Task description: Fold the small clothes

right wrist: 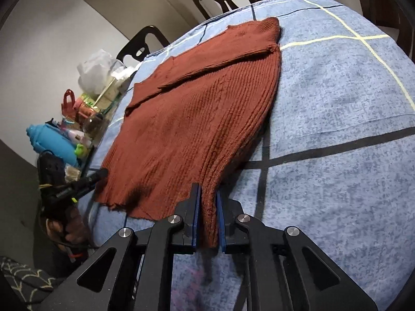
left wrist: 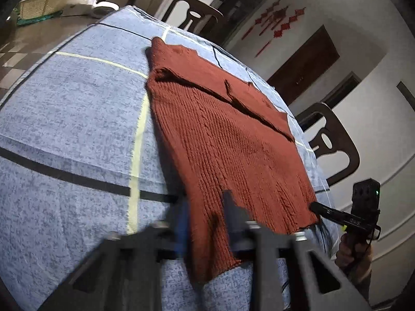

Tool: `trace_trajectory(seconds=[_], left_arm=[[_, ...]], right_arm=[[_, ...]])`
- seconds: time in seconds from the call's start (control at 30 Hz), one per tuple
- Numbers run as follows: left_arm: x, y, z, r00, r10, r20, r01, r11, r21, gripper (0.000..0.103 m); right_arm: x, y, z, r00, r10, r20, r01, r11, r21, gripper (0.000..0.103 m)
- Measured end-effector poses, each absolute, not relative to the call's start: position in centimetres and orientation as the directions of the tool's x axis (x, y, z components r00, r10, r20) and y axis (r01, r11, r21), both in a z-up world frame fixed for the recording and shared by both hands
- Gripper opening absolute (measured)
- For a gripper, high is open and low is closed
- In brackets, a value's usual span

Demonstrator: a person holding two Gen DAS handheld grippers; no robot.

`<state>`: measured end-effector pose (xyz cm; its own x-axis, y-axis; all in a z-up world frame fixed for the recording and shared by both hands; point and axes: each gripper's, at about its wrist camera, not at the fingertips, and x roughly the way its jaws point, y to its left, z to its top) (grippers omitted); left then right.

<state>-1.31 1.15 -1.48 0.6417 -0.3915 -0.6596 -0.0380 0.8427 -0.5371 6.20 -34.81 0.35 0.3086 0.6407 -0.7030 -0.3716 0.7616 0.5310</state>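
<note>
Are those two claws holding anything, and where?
Both grip the rust-red sweater at its near hem: right gripper at one corner, left gripper at the other.

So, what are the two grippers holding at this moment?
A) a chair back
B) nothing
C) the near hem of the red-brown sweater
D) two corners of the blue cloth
C: the right gripper has the sweater hem pinched between its blue pads, and the left gripper is clamped on the same hem's other corner.

Surface (right wrist: 337, 129) w/ blue cloth, black & pale grid lines; rust knit sweater (right wrist: 197, 119) lies flat on it, misc clutter (right wrist: 85, 119) at far edge.
</note>
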Motion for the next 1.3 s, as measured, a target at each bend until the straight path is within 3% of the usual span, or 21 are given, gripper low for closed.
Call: trace_trajectory(seconds=[0.27, 0.53, 0.8, 1.03, 1.3], left_arm=[[-2.6, 3.0, 0.8, 0.698, -0.358, -0.620, -0.005, 0.863, -0.505, 0.007], [-2.2, 3.3, -2.0, 0.650, -0.384, -0.656, -0.037, 0.846, -0.532, 0.007], [-2.7, 3.9, 0.1, 0.704, -0.399, -0.587, -0.011, 0.821, -0.571, 0.007], [0.1, 4.9, 4.1, 0.762, -0.388, -0.518, 0.037, 0.825, -0.564, 0.007], [7.6, 6.3, 7.4, 0.786, -0.345, -0.513, 0.038, 0.855, -0.518, 0.007]], right_arm=[[5.2, -38.0, 1.6, 0.389, 0.630, -0.672, -0.352, 0.776, 0.524, 0.007], [5.5, -38.2, 0.2, 0.366, 0.629, -0.686, -0.322, 0.777, 0.541, 0.007], [5.8, -38.4, 2.6, 0.394, 0.664, -0.636, -0.359, 0.748, 0.558, 0.007], [9.8, -38.0, 6.3, 0.451, 0.686, -0.571, -0.398, 0.727, 0.560, 0.007], [18.4, -36.5, 7.9, 0.461, 0.691, -0.557, -0.389, 0.722, 0.573, 0.007]])
